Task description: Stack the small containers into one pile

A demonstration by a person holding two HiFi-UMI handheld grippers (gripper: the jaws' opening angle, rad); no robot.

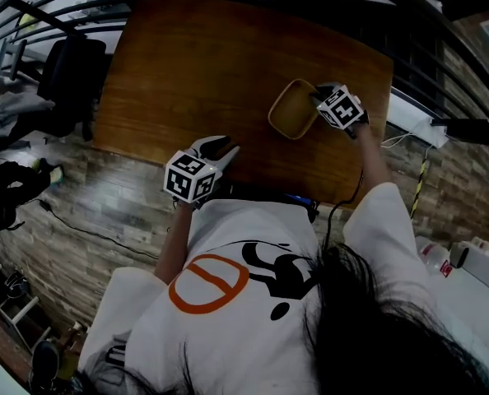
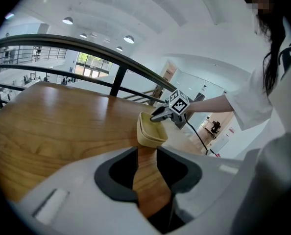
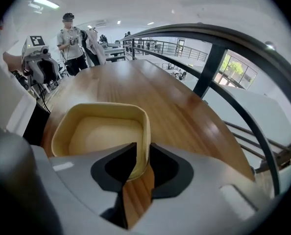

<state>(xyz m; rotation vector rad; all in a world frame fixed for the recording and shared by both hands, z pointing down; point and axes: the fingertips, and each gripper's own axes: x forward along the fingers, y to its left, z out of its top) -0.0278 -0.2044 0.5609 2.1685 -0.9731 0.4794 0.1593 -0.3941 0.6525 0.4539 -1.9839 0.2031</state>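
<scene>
Right gripper [image 3: 138, 154] slack astride the container [image 3: 101, 131] rim.
Jaws parted, the container's near wall between them, pads apparently not pressing. Container sits on the table [image 1: 195, 64] toward its right end, right at this gripper. Left gripper [image 1: 222, 150], parted and empty, hangs well apart at the near edge.

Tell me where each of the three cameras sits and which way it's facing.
Head view: on the person's head, facing steeply down at the wooden table and yellow container; shows hair, shirt, left gripper and right gripper.
Left gripper view: on the left gripper, facing across the table toward the container; shows its open, empty jaws and the person's torso.
Right gripper view: on the right gripper, facing down into the container, its rim between the open jaws.
Shared: all three show the container.
</scene>
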